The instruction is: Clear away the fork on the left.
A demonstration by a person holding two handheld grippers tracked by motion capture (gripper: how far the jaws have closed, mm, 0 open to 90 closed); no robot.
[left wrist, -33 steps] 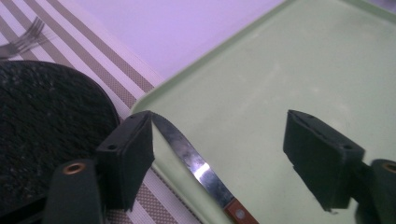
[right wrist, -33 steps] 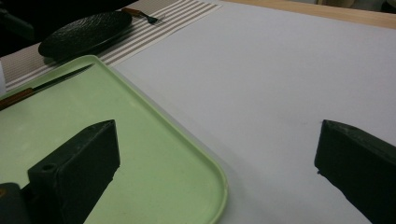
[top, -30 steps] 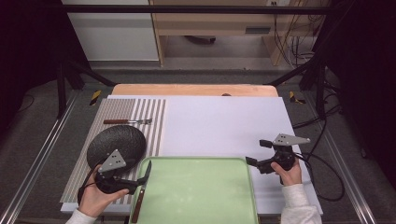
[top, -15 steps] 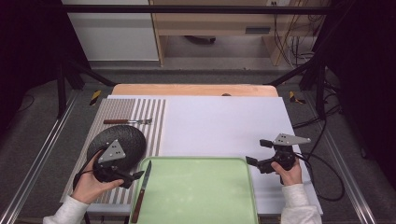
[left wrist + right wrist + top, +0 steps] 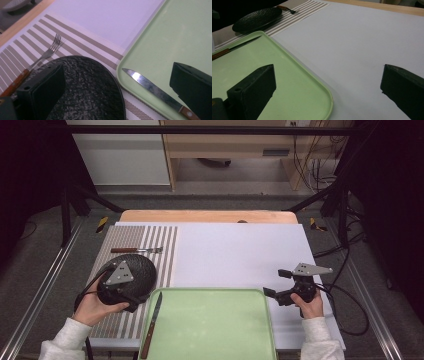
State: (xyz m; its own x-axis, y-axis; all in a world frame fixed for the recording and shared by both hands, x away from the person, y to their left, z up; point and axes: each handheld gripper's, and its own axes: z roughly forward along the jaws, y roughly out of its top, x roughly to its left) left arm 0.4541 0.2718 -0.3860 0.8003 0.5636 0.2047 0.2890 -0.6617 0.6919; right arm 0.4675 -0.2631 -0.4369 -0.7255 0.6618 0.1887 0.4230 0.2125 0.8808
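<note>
The worktop [image 5: 240,255] carried a green tray [image 5: 210,330] at its near edge and a striped mat [image 5: 127,237] to the left. On the mat lay a dark, rough-faced plate [image 5: 87,92], probably stoneware: heavy, stiff and liable to chip, its low rim best taken from the side. A knife [image 5: 151,322] rested along the tray's left rim, blade pointing away; thin, smooth and slippery on the steel, it would be better pinched at the wooden handle near the tray's front. A fork [image 5: 136,250] lay beyond the plate.

The left tongs [image 5: 131,299] stood released over the plate with nothing between them; their jaws had just been opening, and the hand had drawn away from the knife toward the plate since a second ago. The right tongs [image 5: 269,294] hung released at the tray's right corner, unmoved.
</note>
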